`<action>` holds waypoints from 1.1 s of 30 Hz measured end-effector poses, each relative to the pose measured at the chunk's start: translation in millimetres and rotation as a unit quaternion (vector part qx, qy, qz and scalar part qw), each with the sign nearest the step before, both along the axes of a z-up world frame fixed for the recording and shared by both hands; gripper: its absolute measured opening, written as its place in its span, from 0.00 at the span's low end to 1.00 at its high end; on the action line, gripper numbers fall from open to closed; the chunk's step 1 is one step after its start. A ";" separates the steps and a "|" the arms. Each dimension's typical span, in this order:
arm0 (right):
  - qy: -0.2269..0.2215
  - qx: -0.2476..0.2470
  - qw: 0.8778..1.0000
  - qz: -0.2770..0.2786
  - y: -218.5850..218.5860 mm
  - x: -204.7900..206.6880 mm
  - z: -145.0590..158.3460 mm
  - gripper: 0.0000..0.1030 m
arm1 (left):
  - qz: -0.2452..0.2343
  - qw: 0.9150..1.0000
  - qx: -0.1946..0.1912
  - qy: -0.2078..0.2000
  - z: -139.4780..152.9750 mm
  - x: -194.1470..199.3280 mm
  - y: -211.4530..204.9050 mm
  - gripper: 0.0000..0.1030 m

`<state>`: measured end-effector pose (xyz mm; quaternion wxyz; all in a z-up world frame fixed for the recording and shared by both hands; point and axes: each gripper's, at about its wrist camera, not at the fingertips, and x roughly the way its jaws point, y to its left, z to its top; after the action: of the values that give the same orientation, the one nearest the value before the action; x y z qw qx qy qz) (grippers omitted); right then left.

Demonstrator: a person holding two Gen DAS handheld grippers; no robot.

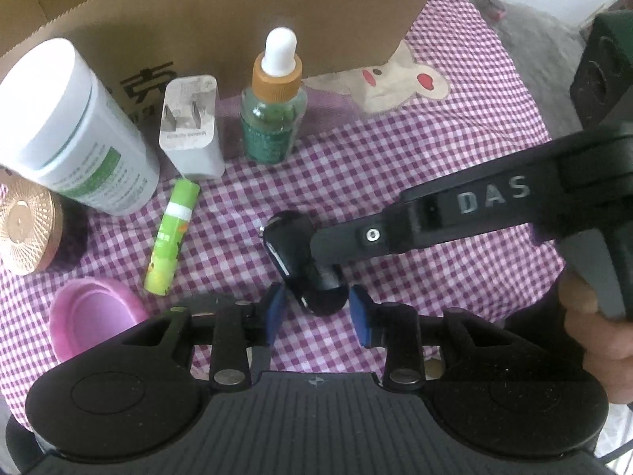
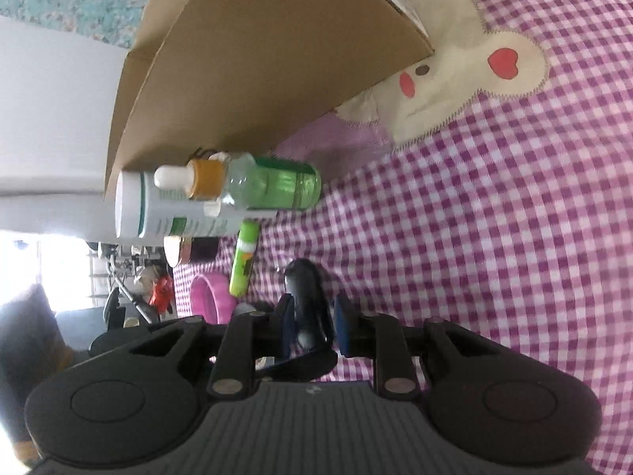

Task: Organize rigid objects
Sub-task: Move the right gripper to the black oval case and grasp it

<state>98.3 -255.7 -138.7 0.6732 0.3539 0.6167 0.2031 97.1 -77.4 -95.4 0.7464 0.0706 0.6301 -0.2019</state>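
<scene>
While our right gripper (image 2: 311, 326) clamps the small black object (image 1: 294, 253) between its blue pads (image 2: 343, 326), we judge the step in hand to be the placing or handing-over of that item on the purple gingham cloth (image 1: 395, 182). It is glossy, rounded and dark; we cannot name it more closely.

Item, left gripper (image 1: 316, 312): fingers narrowly parted, blue pads (image 1: 361, 312) standing either side of the object's near end. They seem just clear of it, so we count nothing as held there.

Item, right gripper as seen from the left wrist: its black finger crosses from the right and lies over the object. A person's hand (image 1: 593, 324) holds its handle.

Next move, as we judge it: either the left pads close squarely on the near end before the right lets go, or the right sets the piece down and withdraws. Both tools crowd one small thing, so a knock between fingers is the risk.

Surroundings, catalogued:
- cardboard box (image 1: 221, 12), standing behind the row, the likely receptacle
- white jar with green label (image 1: 75, 130), upright
- white plug adapter (image 1: 192, 126), beside the jar
- dropper bottle with green contents (image 1: 275, 107), upright, near the box
- green tube (image 1: 172, 237), lying flat, nearest obstacle on the left
- pink dish (image 1: 95, 316), just beside the left gripper
- gold-lidded pot (image 1: 23, 229), at the edge

Nothing lies between the object and the box except the dropper bottle.
</scene>
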 end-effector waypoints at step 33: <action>0.001 0.045 0.999 -0.014 3.2 3.2 -10.4 0.20 | 0.006 0.999 0.026 -0.028 -1.0 5.2 -5.3 0.30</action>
<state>101.5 -252.5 -149.2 0.6583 0.3927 0.6028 0.2214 102.3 -82.7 -96.4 0.7627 0.0917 0.6149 -0.1784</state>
